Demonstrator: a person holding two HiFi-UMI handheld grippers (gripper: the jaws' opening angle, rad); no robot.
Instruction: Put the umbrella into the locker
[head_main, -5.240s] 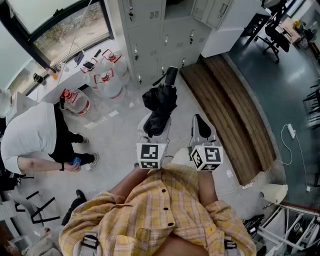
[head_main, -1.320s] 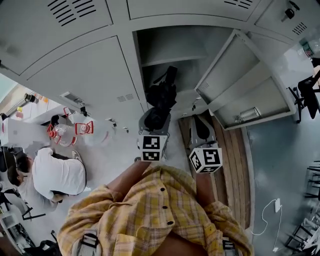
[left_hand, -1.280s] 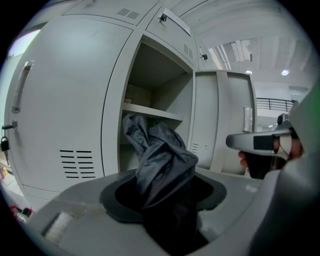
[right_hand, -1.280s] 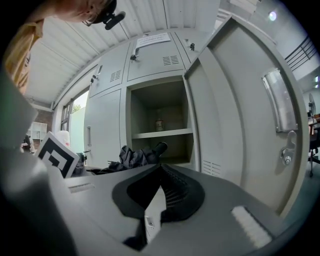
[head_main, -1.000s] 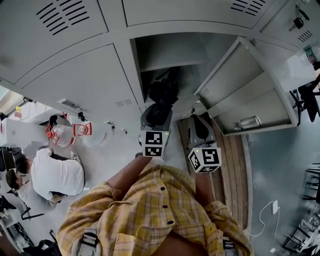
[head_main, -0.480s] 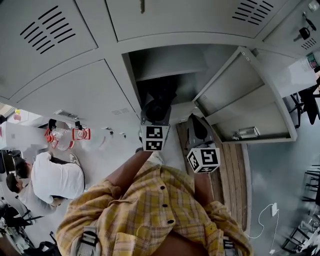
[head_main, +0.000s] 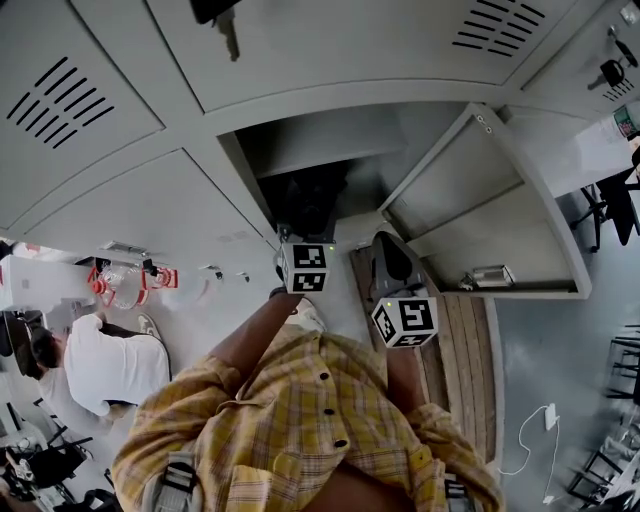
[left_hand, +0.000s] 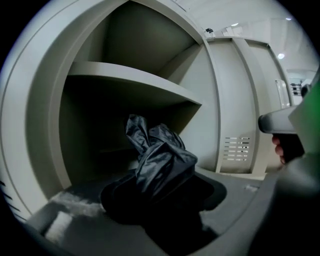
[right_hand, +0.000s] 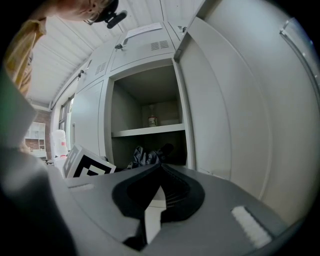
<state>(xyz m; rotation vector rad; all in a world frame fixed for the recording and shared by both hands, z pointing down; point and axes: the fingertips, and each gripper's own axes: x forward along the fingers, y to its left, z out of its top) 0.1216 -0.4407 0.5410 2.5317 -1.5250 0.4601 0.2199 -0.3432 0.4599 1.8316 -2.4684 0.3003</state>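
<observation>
A black folded umbrella (left_hand: 161, 162) sits between the jaws of my left gripper (left_hand: 164, 192), which is shut on it. Its tip is inside the open locker compartment (left_hand: 100, 130), below the shelf (left_hand: 135, 82). In the head view the left gripper (head_main: 308, 222) reaches into the dark locker opening (head_main: 300, 165), and the umbrella (head_main: 312, 195) is mostly lost in shadow. My right gripper (head_main: 392, 252) hangs just right of it, outside the locker, shut with nothing in it. The right gripper view shows the right gripper (right_hand: 161, 167) with its tips together and the umbrella (right_hand: 146, 154) beyond.
The locker door (head_main: 480, 200) stands swung open to the right. A small bottle (right_hand: 152, 120) rests on the upper shelf. A key (head_main: 226, 28) hangs in the locker above. A person in a white shirt (head_main: 100, 365) crouches at lower left near water jugs (head_main: 125, 283).
The left gripper has pushed the umbrella forward, from in front of the locker to inside its lower compartment. The right gripper has drifted forward beside it.
</observation>
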